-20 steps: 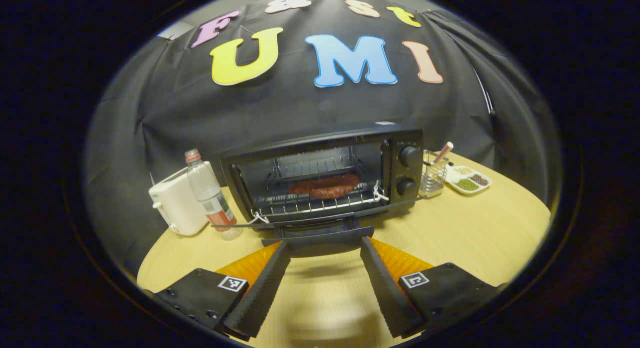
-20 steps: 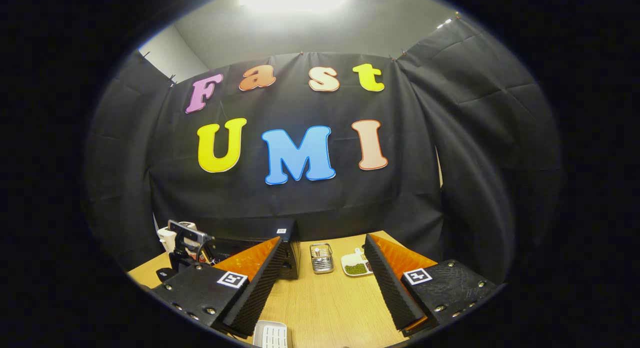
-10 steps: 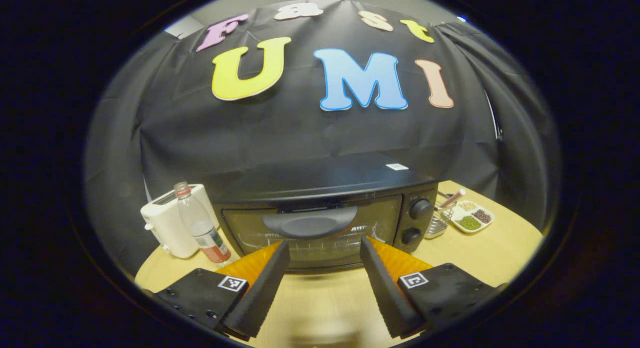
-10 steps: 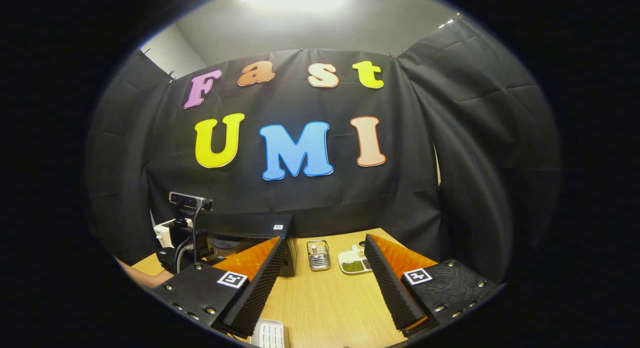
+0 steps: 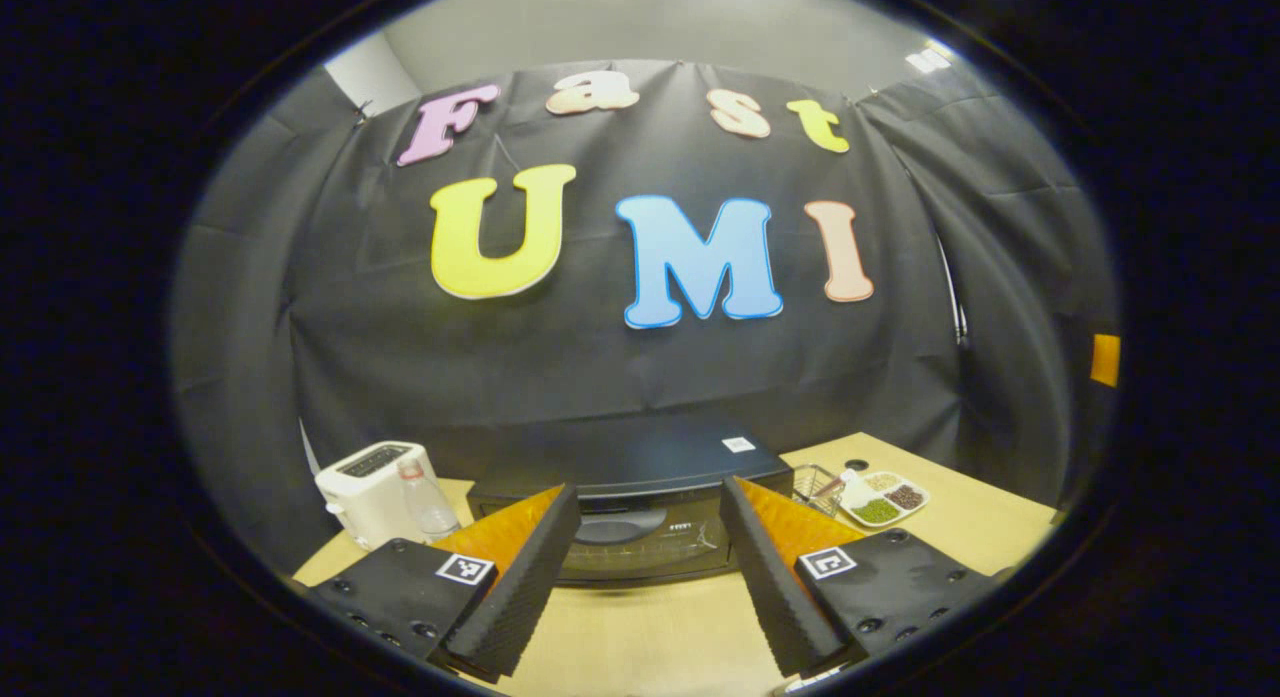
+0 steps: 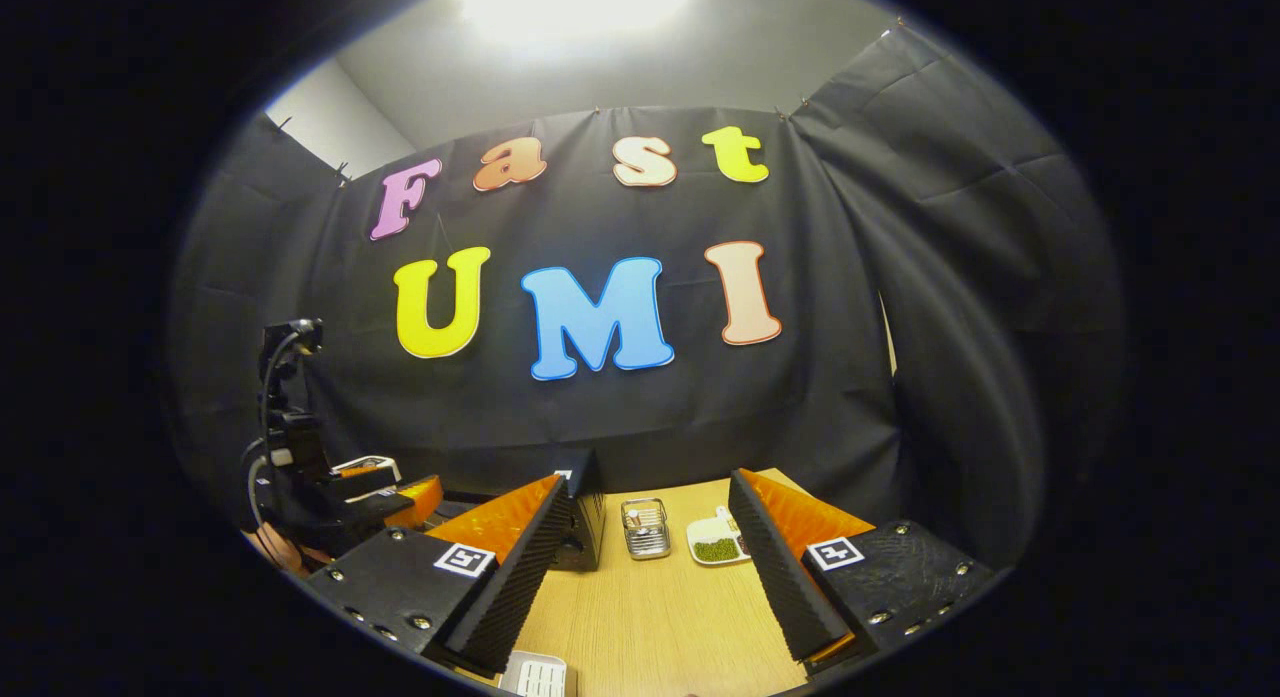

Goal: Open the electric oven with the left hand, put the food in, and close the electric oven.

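Oven (image 5: 640, 522): black electric oven is sitting on the wooden table (image 5: 960, 517) against the booth wall, its door is standing shut with the curved handle (image 5: 622, 526) on the glass front; it is also showing in the right gripper view (image 6: 583, 522) as a dark box behind the near finger.
Food: nothing of it is showing through the dark oven glass, so I cannot tell where it is lying.
Left gripper (image 5: 640, 577): it is hovering in front of the oven door, fingers spread wide apart and holding nothing, clear of the handle; in the right gripper view it is hanging to the left of the oven (image 6: 395, 497), with a bit of the holding hand below it.
Right gripper (image 6: 645, 567): it is hovering over the table, to the right of the oven, fingers parted and gripping nothing.
Toaster (image 5: 375, 487): white, it is standing just left of the oven.
Bottle (image 5: 428, 502): clear plastic, it is standing upright between the toaster and the oven.
Wire basket (image 5: 815, 485): it is sitting just right of the oven; in the right gripper view (image 6: 645, 527) too.
Dish (image 5: 885, 497): white divided dish with green and brown contents is lying right of the oven, beyond the basket.
White object (image 6: 535, 674): small and slotted, it is lying on the table near the bottom edge of the right gripper view, well in front of the oven.
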Demonstrator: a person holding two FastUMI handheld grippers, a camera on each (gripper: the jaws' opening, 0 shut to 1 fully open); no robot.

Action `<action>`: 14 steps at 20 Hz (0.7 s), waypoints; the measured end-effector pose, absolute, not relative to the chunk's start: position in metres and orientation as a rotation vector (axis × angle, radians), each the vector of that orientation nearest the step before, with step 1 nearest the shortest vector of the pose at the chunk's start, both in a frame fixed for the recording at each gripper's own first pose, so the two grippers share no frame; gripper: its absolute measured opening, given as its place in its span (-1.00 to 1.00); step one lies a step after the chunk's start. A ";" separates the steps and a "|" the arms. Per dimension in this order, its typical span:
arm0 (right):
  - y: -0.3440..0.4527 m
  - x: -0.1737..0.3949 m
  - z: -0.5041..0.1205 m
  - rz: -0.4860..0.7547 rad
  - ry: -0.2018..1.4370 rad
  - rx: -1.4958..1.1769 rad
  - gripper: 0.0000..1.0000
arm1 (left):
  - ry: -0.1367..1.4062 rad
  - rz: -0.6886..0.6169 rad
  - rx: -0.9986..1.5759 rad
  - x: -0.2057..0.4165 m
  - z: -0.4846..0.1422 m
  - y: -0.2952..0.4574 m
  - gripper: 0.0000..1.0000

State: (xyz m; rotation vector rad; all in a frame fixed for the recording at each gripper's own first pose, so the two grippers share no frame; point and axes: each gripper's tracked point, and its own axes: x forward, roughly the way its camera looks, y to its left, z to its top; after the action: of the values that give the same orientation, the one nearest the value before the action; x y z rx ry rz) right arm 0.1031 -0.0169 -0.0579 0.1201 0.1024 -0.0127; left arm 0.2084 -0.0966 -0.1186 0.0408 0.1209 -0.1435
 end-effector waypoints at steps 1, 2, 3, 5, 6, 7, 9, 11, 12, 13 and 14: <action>-0.023 0.104 -0.054 -0.005 0.103 0.123 0.96 | 0.101 -0.136 0.044 0.199 -0.105 -0.096 0.90; -0.030 0.104 -0.052 0.000 0.102 0.126 0.95 | 0.089 -0.130 0.038 0.188 -0.095 -0.097 0.99; -0.036 0.102 -0.050 0.002 0.099 0.129 0.95 | 0.083 -0.125 0.025 0.176 -0.085 -0.099 0.99; -0.045 0.094 -0.044 0.009 0.084 0.130 0.95 | 0.076 -0.098 0.002 0.153 -0.072 -0.099 0.99; -0.049 0.090 -0.041 0.016 0.078 0.126 0.95 | 0.070 -0.076 -0.004 0.141 -0.065 -0.096 0.99; -0.052 0.085 -0.041 0.025 0.073 0.121 0.95 | 0.066 -0.058 -0.007 0.127 -0.059 -0.095 0.99; -0.056 0.073 -0.040 0.052 0.068 0.116 0.95 | 0.057 -0.021 -0.005 0.095 -0.050 -0.092 0.99; -0.056 0.061 -0.043 0.082 0.072 0.115 0.95 | 0.047 0.010 0.007 0.065 -0.041 -0.087 0.99; -0.057 0.057 -0.042 0.089 0.076 0.116 0.95 | 0.043 0.024 0.014 0.052 -0.037 -0.084 0.99; -0.057 0.052 -0.042 0.097 0.078 0.118 0.95 | 0.044 0.039 0.018 0.040 -0.034 -0.080 0.99; -0.054 0.047 -0.041 0.112 0.072 0.121 0.95 | 0.044 0.052 0.015 0.029 -0.032 -0.076 0.99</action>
State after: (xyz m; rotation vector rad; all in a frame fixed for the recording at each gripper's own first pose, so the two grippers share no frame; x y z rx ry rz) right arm 0.0466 -0.0542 -0.0405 0.1206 0.0723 0.1116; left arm 0.0286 -0.0761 -0.0322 0.0153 0.0442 0.0524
